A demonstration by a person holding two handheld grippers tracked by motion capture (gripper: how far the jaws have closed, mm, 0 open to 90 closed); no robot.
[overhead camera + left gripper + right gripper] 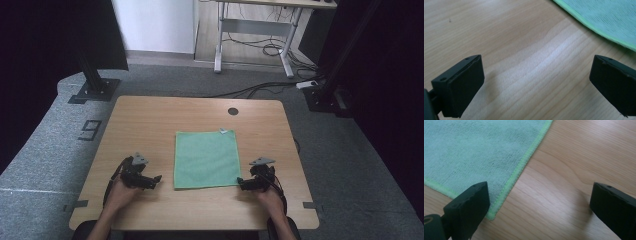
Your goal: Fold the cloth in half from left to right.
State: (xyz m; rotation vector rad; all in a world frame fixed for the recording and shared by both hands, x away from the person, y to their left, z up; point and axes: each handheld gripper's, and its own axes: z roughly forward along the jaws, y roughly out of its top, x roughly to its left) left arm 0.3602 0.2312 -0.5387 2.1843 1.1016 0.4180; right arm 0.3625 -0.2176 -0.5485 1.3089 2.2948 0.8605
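A square green microfibre cloth (206, 159) lies flat on the wood-grain table (150, 120). Both the left gripper (156, 180) and the right gripper (241, 183) gape wide, holding nothing.

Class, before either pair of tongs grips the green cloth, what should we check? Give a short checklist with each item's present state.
1. Cloth lies flat, unfolded: ok.
2. Left tongs open: ok.
3. Right tongs open: ok.
4. Right tongs at the cloth's near corner: ok, one jaw sits beside it.
5. Left tongs at the cloth's edge: not ok, bare table lies between the jaws.
6. White tag at the far edge lies flat: cannot tell.
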